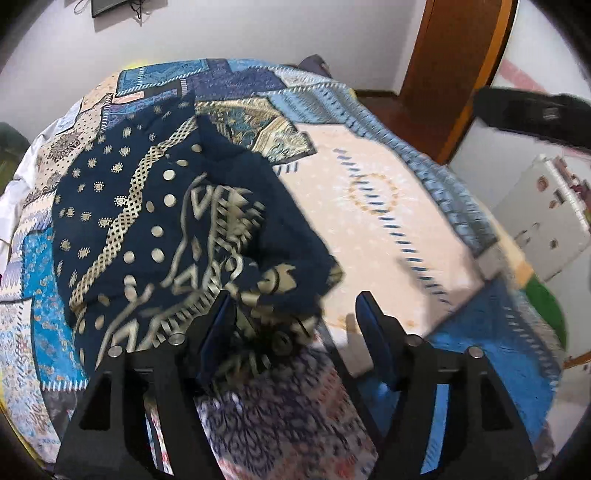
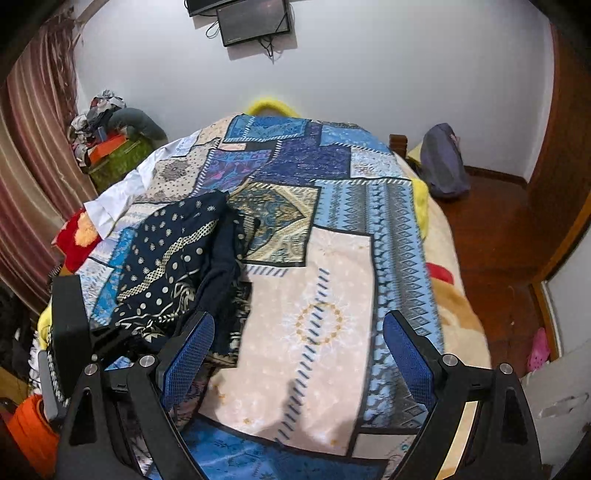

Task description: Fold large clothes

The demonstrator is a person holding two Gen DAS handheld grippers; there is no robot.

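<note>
I am looking down over a bed covered by a blue and cream patchwork bedspread [image 2: 332, 258]. My left gripper [image 1: 295, 325] has its jaws apart, with the near edge of a navy garment with gold print [image 1: 177, 221] lying loosely between them; the pads do not seem to press on it, so I judge it released. My right gripper [image 2: 299, 354] hangs above the bedspread with its jaws spread wide and nothing between them. The garment lies in a rumpled heap on the left half of the bed, one flap doubled over itself, its edges uneven. I judge the folding barely begun or only roughly done: the cloth needs spreading flat and squaring before any clean fold. I cannot tell what sort of garment it is, nor find its sleeves or hems, because its near edge is blurred and partly hidden behind the left gripper's fingers. A wall-mounted screen [image 2: 255, 18] is cut off at the top.
</note>
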